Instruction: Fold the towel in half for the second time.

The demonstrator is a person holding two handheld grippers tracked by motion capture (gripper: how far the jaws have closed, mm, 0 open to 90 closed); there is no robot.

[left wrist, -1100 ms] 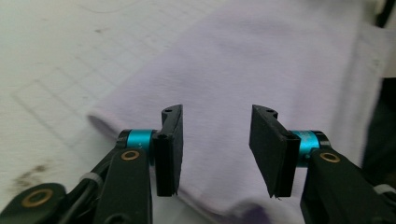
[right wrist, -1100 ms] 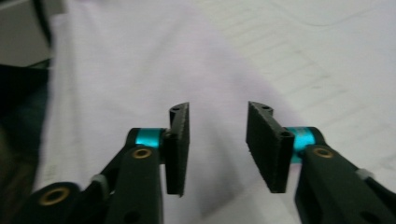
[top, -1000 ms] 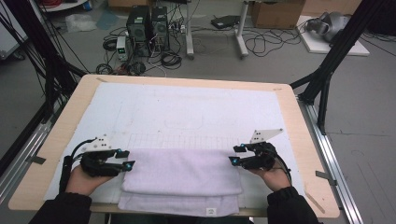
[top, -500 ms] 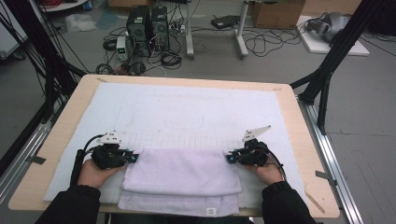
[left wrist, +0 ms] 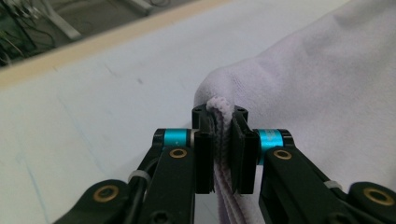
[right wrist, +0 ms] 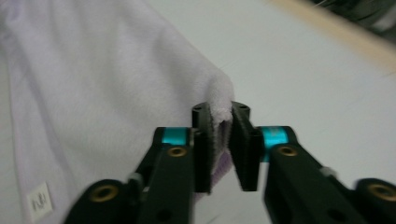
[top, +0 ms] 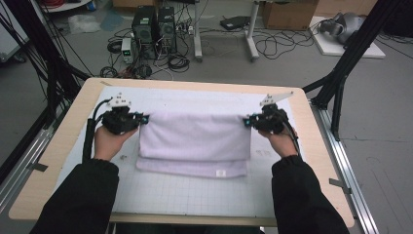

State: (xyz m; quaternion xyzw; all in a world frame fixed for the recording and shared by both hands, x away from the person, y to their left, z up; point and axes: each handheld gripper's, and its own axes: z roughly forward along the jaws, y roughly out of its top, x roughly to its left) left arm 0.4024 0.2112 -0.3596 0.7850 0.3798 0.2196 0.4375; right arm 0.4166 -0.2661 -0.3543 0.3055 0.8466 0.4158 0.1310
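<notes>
A pale lilac towel (top: 195, 141) hangs stretched between both grippers above the white gridded mat (top: 195, 195); its lower folded part rests on the mat, with a small white label (top: 220, 173) near its front edge. My left gripper (top: 144, 118) is shut on the towel's left corner (left wrist: 219, 105), the layered hem pinched between the black jaws. At the other side my right gripper (top: 247, 121) is shut on the right corner (right wrist: 222, 100). The label (right wrist: 39, 200) also shows low in the right gripper view.
The mat covers a wooden table (top: 58, 146) with rounded corners. Black frame struts (top: 341, 73) rise beside the table's right edge and others (top: 44, 63) at its left. Computer towers (top: 153, 24) and cables lie on the floor behind.
Both grippers have lifted and carried the towel's top corners away from the person toward the middle of the mat. The towel now hangs upright between them instead of lying flat near the front edge.
</notes>
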